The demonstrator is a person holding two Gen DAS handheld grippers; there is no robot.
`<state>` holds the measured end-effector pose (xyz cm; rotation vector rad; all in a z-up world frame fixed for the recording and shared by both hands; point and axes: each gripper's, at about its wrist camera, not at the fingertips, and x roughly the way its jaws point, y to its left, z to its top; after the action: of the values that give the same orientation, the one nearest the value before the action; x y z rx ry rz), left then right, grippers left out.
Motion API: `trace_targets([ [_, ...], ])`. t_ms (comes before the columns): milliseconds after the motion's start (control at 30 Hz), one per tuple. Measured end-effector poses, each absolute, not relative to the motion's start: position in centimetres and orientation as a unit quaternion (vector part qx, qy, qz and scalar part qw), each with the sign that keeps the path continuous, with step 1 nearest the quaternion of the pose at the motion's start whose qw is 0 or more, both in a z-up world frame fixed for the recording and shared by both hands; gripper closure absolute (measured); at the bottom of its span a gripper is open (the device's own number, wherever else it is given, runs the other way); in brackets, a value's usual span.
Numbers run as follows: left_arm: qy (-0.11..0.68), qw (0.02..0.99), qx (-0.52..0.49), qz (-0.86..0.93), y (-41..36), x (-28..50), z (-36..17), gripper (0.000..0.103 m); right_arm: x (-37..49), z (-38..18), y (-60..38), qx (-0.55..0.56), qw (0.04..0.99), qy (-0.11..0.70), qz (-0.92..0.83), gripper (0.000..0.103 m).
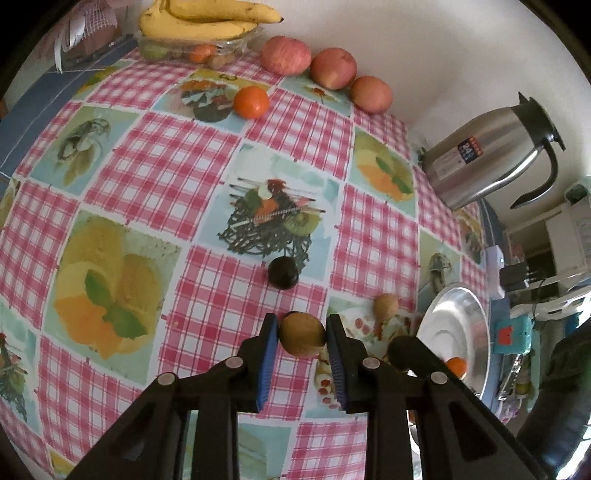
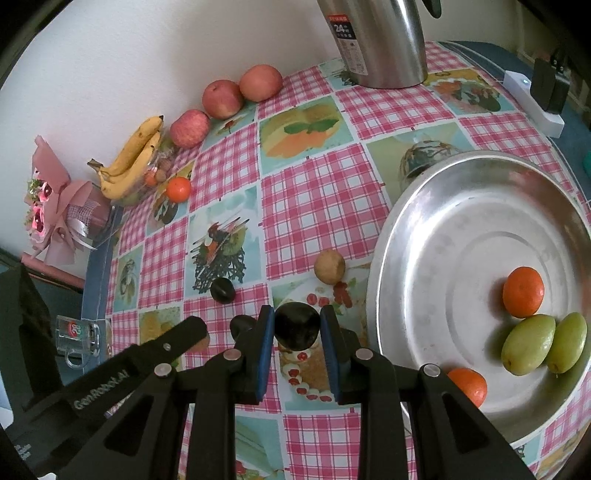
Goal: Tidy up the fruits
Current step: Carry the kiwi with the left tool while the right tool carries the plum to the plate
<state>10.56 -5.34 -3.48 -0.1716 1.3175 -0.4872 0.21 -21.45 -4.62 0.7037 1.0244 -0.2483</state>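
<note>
My left gripper (image 1: 302,336) is shut on a brown kiwi (image 1: 301,334), held just above the checked tablecloth. My right gripper (image 2: 297,329) is shut on a dark plum (image 2: 297,328); in the left wrist view the plum (image 1: 406,352) sits beside the metal plate (image 1: 463,314). The plate (image 2: 424,236) holds two tangerines (image 2: 523,292) and two green fruits (image 2: 529,344). A second dark plum (image 1: 282,272) (image 2: 222,290) and a second brown kiwi (image 1: 385,305) (image 2: 329,266) lie on the cloth ahead of both grippers.
Three apples (image 1: 332,68) line the wall, with a loose tangerine (image 1: 251,102) in front. A clear tray with bananas (image 1: 207,20) stands at the far corner. A steel kettle (image 1: 487,151) stands by the wall. A glass mug (image 2: 75,334) and a bouquet (image 2: 55,206) sit at the left edge.
</note>
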Motion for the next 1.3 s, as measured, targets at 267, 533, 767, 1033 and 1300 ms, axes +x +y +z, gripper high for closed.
trace_targets([
  [267,0.592,0.766,-0.088,-0.234,-5.6,10.3,-2.6,0.075,-0.4,-4.5,-22.4,0.338,0.804,0.473,-0.125,0.077],
  [533,0.582,0.762,-0.061,-0.278,-8.8,8.4,-1.7,0.075,-2.7,-3.7,-25.5,0.339,0.801,0.455,-0.191,0.077],
  [767,0.578,0.746,-0.026,-0.331,-12.6,5.5,-1.2,0.075,-5.9,-3.0,-28.7,0.344,0.792,0.433,-0.259,0.077],
  [1033,0.571,0.726,0.016,-0.382,-16.7,2.2,-1.5,0.075,-8.2,-2.6,-30.9,0.362,0.786,0.413,-0.283,0.077],
  [1300,0.577,0.718,0.046,-0.386,-18.5,0.9,-2.7,0.075,-7.7,-3.3,-30.6,0.366,0.78,0.427,-0.273,0.076],
])
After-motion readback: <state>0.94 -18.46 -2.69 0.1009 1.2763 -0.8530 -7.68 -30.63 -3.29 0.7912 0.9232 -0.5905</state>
